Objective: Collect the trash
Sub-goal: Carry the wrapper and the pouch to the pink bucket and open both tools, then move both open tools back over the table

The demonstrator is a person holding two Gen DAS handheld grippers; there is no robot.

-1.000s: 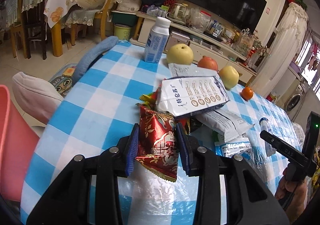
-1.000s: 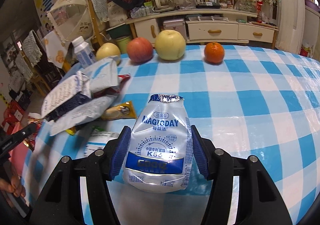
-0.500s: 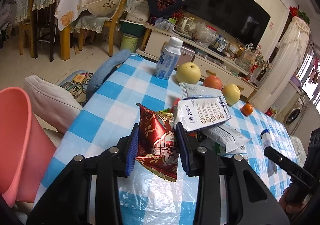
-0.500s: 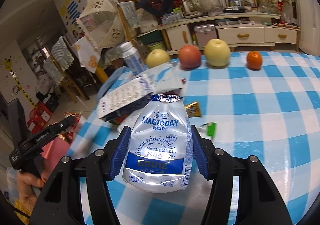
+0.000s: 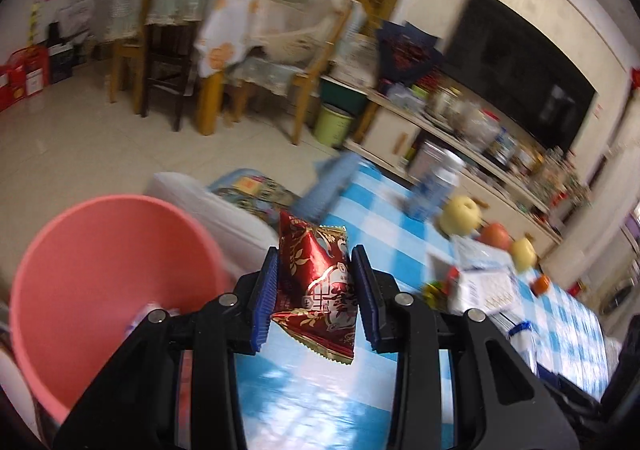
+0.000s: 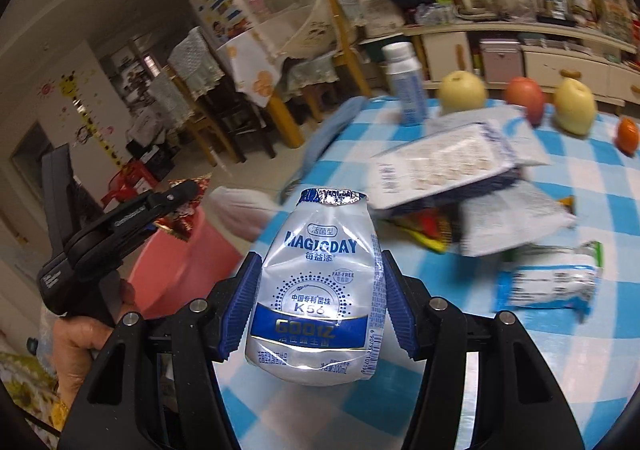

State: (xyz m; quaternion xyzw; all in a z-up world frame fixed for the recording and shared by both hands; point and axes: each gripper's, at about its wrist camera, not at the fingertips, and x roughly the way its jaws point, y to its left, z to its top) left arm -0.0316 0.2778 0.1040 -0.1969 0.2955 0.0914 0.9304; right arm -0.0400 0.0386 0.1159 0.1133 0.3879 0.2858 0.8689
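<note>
We are gripping a red snack wrapper (image 5: 316, 282) in our left tool (image 5: 316, 286), beside the pink bin (image 5: 100, 274). Our right tool (image 6: 316, 310) is clamping a crushed yogurt pouch (image 6: 320, 290) above the checkered surface (image 6: 540, 350) edge.

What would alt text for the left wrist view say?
The left gripper clamps a red and gold snack wrapper beside a pink bin at the edge of a blue checked table. Fruit and more wrappers lie blurred beyond.
</note>
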